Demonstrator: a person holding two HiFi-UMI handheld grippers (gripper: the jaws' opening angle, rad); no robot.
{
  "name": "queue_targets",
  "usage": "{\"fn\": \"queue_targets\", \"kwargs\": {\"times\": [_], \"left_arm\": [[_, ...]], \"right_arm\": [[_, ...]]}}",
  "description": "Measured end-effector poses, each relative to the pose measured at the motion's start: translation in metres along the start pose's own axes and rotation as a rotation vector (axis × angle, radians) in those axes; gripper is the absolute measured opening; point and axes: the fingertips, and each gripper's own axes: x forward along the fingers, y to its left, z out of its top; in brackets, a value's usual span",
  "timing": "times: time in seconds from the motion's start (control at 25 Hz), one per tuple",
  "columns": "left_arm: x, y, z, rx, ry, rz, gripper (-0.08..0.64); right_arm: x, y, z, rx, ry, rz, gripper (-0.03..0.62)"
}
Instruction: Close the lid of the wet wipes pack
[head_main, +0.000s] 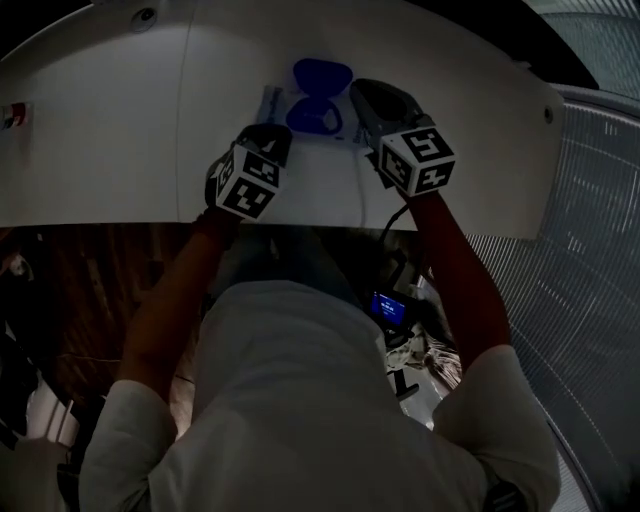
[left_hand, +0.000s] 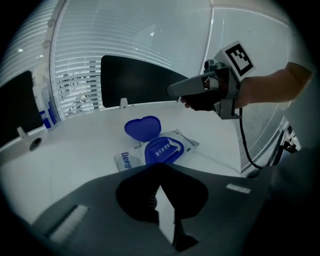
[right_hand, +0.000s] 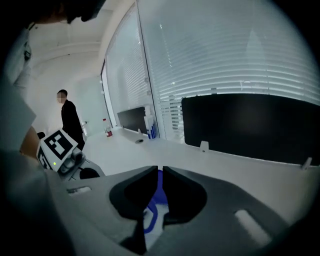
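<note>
Matte left gripper (left_hand: 159, 175); smooth heart-shaped blue lid (left_hand: 142, 128).

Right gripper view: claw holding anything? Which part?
Nothing held. The right claw is slightly open, hovering above the wipes pack; its blue lid lies open, untouched.

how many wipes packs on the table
1. The wet wipes pack lies on the table, its blue lid open; no other shows, though part of the table is hidden.
</note>
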Motion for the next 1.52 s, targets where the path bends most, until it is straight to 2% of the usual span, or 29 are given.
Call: {"fn": "queue_targets", "kwargs": {"times": [0.4, 0.8, 1.04, 1.28, 1.44, 1.52], "left_arm": [[0.026, 0.003, -0.016, -0.009, 0.075, -0.002, 0.002], [0.032, 0.002, -0.025, -0.018, 0.107, -0.01, 0.002], [0.036, 0.006, -0.027, -0.027, 0.101, -0.009, 0.002], [0.037, 0.007, -0.029, -0.026, 0.105, -0.009, 0.002], [0.039, 0.007, -0.03, -0.024, 0.11, -0.005, 0.002], [0.04, 0.007, -0.031, -0.022, 0.113, -0.003, 0.002]], "right_arm": [[0.046, -0.042, -0.035, -0.011, 0.135, 0.051, 0.078], [0.07, -0.045, -0.053, 0.096, 0.201, 0.199, 0.121], [0.072, -0.038, -0.056, 0.181, 0.222, 0.307, 0.123], [0.047, -0.011, -0.04, 0.176, 0.22, 0.451, 0.123], [0.028, 0.011, -0.041, 0.139, 0.262, 0.552, 0.123], [0.021, 0.022, -0.045, 0.149, 0.287, 0.607, 0.123]]}}
